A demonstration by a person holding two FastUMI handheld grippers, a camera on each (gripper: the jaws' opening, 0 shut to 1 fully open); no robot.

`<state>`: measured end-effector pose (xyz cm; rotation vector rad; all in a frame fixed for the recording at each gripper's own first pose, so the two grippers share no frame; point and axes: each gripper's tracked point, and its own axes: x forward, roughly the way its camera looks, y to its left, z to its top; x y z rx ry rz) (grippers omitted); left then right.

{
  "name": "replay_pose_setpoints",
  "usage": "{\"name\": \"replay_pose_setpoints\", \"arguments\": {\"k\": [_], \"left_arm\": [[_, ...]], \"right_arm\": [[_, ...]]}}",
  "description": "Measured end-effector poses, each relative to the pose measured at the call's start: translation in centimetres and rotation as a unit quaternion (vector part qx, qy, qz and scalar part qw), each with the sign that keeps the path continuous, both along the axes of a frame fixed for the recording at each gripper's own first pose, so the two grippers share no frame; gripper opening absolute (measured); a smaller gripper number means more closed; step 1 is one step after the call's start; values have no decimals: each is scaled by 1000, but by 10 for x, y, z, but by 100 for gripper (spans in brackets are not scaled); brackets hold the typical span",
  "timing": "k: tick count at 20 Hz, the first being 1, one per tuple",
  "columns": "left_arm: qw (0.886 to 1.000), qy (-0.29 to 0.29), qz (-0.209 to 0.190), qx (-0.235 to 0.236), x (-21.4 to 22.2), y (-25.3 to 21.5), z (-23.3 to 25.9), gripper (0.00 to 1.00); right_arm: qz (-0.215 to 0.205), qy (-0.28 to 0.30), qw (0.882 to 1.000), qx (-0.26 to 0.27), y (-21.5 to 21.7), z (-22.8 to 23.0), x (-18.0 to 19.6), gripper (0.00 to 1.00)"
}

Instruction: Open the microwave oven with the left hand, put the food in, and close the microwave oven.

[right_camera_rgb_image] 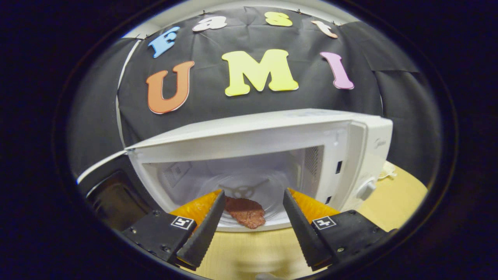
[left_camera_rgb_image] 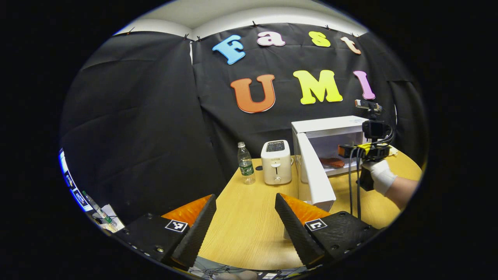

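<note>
A white microwave oven [left_camera_rgb_image: 330, 125] [right_camera_rgb_image: 272, 132] stands at the right of the wooden table with its door [left_camera_rgb_image: 317, 175] [right_camera_rgb_image: 105, 182] swung wide open. A flat reddish-brown piece of food [right_camera_rgb_image: 246, 213] [left_camera_rgb_image: 332, 162] lies on the glass plate inside. My right gripper [right_camera_rgb_image: 253, 194] is open just in front of the cavity, its fingers apart on either side of the food and not touching it. In the left gripper view that gripper [left_camera_rgb_image: 362, 151] shows at the oven mouth, held by a gloved hand [left_camera_rgb_image: 379, 175]. My left gripper [left_camera_rgb_image: 245, 200] is open over the table, well short of the door.
A white toaster [left_camera_rgb_image: 276, 162] and a clear water bottle [left_camera_rgb_image: 246, 163] stand at the back of the wooden table [left_camera_rgb_image: 249, 233], left of the microwave oven. The oven's knob [right_camera_rgb_image: 366, 189] faces front right. Cables [left_camera_rgb_image: 352, 182] hang from the right gripper.
</note>
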<state>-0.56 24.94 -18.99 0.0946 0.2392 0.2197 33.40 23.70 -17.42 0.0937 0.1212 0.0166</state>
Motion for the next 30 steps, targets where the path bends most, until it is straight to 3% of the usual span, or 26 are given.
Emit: {"name": "replay_pose_setpoints", "arguments": {"k": [6,8,9,10,11,12,15,16,19,30], "left_arm": [[1000,-20,4,0,5,14,13,95],[1000,-28,5,1,6,18,14,95],[999,-31,6,5,9,19,14,95],[999,-30,6,12,10,21,12,88],[1000,-23,6,17,13,23,6,88],[999,-25,4,22,15,23,4,95],[1000,-18,-9,17,21,21,-8,92],[1000,-10,-24,8,25,15,-14,77],[1000,-29,-4,-4,29,26,-11,3],[998,0,-61,-24,39,-17,-58,0]], "right_arm": [[39,10,998,-54,-48,72,-117,98],[32,14,997,-67,-75,90,-158,98],[33,17,997,-69,-85,97,-176,98],[31,20,997,-71,-94,104,-193,98],[27,24,997,-71,-103,108,-209,98],[24,26,997,-73,-110,111,-224,98],[22,41,996,-71,-117,108,-264,99],[26,50,997,-61,-116,106,-274,99],[25,58,997,-33,-115,107,-295,99],[25,82,996,-21,-128,94,-320,99]]}}
